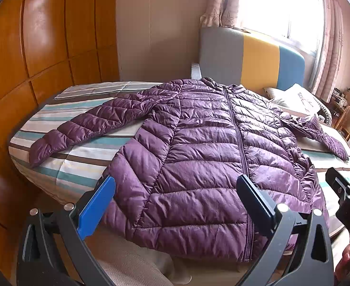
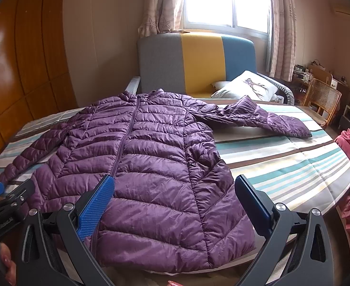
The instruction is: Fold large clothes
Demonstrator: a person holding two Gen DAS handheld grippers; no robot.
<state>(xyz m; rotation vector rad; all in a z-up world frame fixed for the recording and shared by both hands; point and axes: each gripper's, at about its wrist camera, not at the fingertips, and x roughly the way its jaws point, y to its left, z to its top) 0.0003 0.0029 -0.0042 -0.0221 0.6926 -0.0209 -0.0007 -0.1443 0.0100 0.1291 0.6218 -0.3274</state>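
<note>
Left wrist view: striped bed point(image 1: 79, 166), purple quilted puffer jacket point(image 1: 198, 155) spread flat, zipped, sleeves out. Left gripper point(image 1: 177, 190) gapes wide above the hem; right gripper point(image 2: 172, 190) likewise, empty. That slick padding could slip from a shallow pinch, I reckon.

The jacket point(image 2: 151, 166) lies spread across the bed point(image 2: 282, 166), hem at the near edge; a pillow point(image 2: 244, 87) sits behind it by the headboard point(image 2: 194, 64).

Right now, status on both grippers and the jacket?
Left gripper open, right gripper open, both empty. Purple jacket flat on bed, zipped, sleeves out. Nothing blocking.
</note>
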